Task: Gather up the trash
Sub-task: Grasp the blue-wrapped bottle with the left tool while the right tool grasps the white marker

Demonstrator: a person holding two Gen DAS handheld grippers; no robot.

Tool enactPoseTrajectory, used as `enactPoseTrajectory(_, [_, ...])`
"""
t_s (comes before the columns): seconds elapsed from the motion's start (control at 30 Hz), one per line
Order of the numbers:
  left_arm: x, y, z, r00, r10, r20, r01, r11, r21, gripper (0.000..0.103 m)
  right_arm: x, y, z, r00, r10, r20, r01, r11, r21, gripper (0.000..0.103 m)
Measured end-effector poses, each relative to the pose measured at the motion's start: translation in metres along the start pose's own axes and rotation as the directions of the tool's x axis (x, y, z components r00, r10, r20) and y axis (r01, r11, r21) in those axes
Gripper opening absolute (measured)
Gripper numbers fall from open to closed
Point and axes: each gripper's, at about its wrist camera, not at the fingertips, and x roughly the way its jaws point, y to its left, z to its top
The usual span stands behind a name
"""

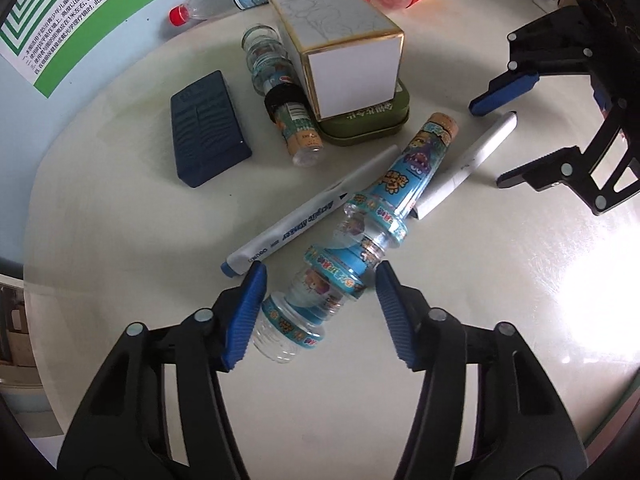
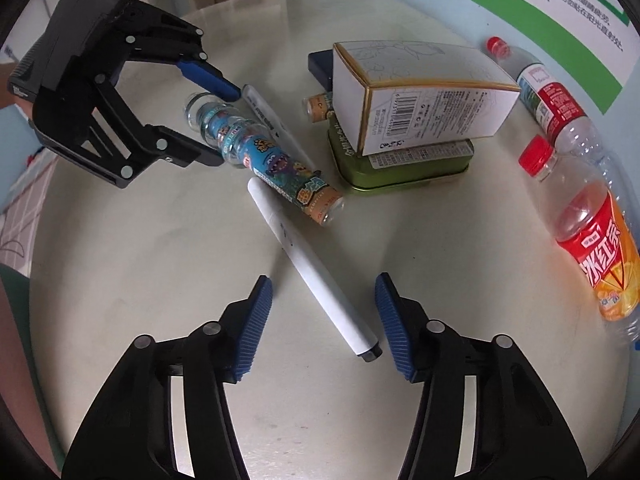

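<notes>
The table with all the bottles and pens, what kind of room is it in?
Probably a classroom or an office, though that's a guess. A green-striped eye-care poster hangs on the wall behind the round table, which holds marker pens, boxes and empty drink bottles. Shelves show faintly through a doorway.

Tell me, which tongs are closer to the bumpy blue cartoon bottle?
Left. The left tongs are open with the blue cartoon bottle lying between their fingers. The right tongs sit open around a white marker, farther from the bottle.
</notes>
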Motion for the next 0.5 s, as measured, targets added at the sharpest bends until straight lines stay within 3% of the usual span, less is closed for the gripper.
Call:
enactPoseTrajectory(0.03, [0.0,0.0,0.0,1.0,-0.011,-0.001,0.011,1.0,0.0,0.046,-0.001,0.002,0.0,1.0,0.009,0.002,-0.009,1.0,-0.01,0.031])
enactPoseTrajectory(0.13, [-0.002,0.001,-0.004,1.0,-0.012,-0.005,0.012,1.0,-0.015,0.046,-0.003,0.008,-0.002,1.0,0.017,-0.004,-0.017,0.999,-0.045,0.018])
enactPoseTrajectory(0.23, [-0.006,0.002,-0.009,0.998,-0.056,-0.009,0.055,0.997,-0.049,0.045,-0.006,0.015,-0.005,1.0,0.021,-0.02,-0.022,0.999,-0.047,0.016])
enactPoseTrajectory(0.5, [-0.03,0.003,-0.033,0.996,-0.093,0.01,0.094,0.986,-0.14,0.045,-0.037,0.03,-0.025,0.997,0.063,-0.035,-0.063,0.998,0.005,0.014])
